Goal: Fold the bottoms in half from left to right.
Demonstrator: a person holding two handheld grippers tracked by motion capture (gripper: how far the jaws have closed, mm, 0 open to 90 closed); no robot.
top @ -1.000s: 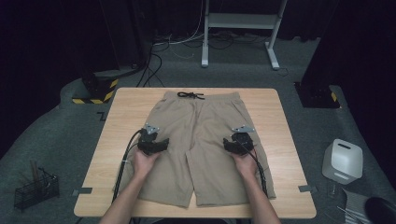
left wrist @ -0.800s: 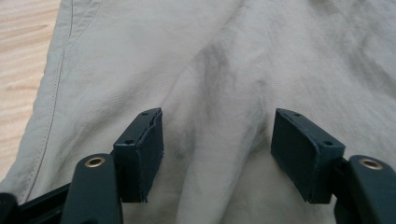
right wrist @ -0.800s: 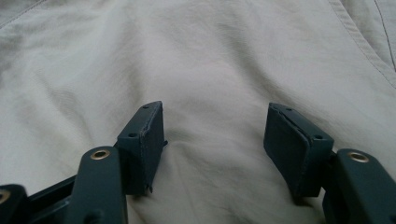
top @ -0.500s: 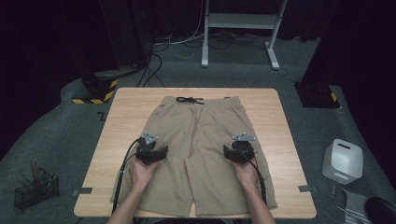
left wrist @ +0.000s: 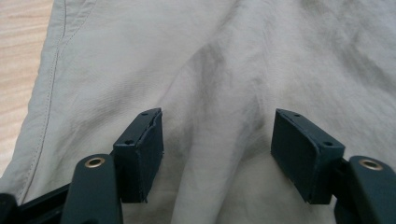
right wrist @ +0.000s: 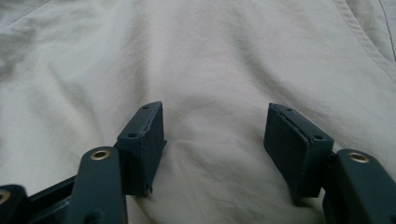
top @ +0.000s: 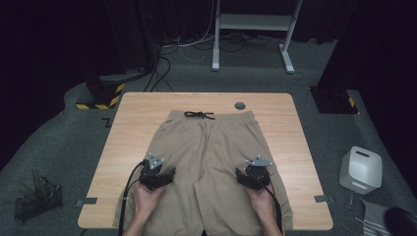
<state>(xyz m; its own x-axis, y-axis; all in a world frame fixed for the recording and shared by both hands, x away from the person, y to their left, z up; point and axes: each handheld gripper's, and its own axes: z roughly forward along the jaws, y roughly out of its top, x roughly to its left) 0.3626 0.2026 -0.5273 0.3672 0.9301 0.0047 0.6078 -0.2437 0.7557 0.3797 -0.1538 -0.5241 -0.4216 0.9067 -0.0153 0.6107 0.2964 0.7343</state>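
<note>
Beige shorts (top: 214,162) lay flat and face up on the bench, waistband at the far side with a black drawstring (top: 198,115) tied at its middle, both legs pointing toward the near edge, the cloth lightly creased.

We have drawn both tongs, left (top: 161,173) and right (top: 249,175), back along the shorts (top: 211,147) toward the counter's near edge.
</note>
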